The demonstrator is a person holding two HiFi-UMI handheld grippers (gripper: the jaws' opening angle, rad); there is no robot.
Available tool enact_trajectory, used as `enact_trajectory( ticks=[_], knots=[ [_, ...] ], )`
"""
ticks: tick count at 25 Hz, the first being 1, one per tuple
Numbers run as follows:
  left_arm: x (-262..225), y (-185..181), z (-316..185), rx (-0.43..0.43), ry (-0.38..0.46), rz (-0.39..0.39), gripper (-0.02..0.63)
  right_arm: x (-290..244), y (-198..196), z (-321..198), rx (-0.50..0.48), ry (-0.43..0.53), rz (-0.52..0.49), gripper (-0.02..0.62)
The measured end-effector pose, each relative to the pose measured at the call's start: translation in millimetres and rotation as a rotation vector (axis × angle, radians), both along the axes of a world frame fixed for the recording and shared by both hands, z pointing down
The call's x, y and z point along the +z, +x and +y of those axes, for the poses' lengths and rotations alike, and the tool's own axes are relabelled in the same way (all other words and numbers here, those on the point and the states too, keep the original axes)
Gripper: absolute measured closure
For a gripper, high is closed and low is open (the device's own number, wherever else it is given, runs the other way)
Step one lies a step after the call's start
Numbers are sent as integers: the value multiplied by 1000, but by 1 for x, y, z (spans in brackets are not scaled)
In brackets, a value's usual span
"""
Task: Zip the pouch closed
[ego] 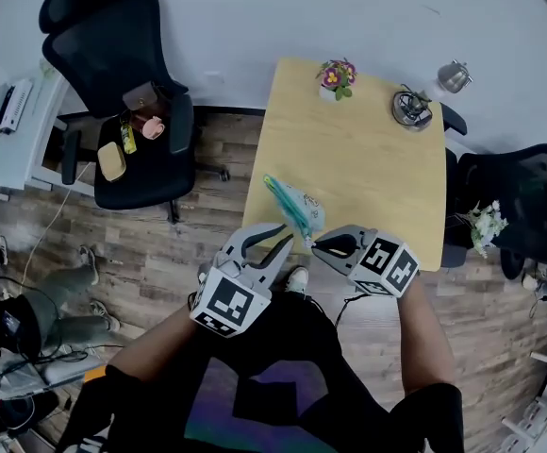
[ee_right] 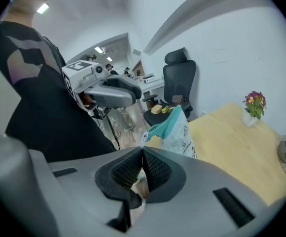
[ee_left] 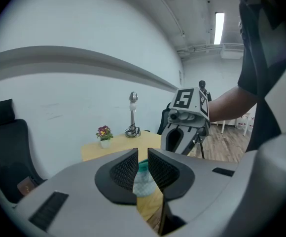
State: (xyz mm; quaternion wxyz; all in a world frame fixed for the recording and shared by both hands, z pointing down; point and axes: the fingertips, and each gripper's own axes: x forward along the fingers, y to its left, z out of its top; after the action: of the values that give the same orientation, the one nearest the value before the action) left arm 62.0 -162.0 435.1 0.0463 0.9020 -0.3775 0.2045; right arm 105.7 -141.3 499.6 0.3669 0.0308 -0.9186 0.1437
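Teal-and-white pouch (ego: 297, 210), tilted in the air over the near edge of the wooden table (ego: 368, 173), between my two grippers. My right gripper (ee_right: 143, 154) has its jaws pressed together on the pouch's lower end. My left gripper (ee_left: 143, 155) sits just beside the pouch with its jaws slightly apart. The pouch shows just beyond that gap, and I cannot tell whether they touch.

The head view looks steeply down from overhead onto the worktop (ego: 368, 177) and both tongs; the left tongs (ee_left: 143, 154) carry a camera close behind them, facing along the worktop toward the wall (ee_left: 59, 98); the right tongs (ee_right: 142, 154) carry theirs facing back across the left pair; all three views share the pouch (ego: 294, 208) and the flower pot (ego: 336, 76).
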Motion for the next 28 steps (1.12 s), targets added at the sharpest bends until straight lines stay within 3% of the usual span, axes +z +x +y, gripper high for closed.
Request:
enact_trajectory(
  ticks=[8,14,28],
  knots=[
    [6,14,11,186,30,-96,543,-28,-10,-6,38,-16,-103,575],
    [14,26,13,288,64,-190,518,-35,-9,-9,59,14,-122,575],
    [26,41,24,362,100,-291,518,-34,-4,9,22,24,-90,575]
  ],
)
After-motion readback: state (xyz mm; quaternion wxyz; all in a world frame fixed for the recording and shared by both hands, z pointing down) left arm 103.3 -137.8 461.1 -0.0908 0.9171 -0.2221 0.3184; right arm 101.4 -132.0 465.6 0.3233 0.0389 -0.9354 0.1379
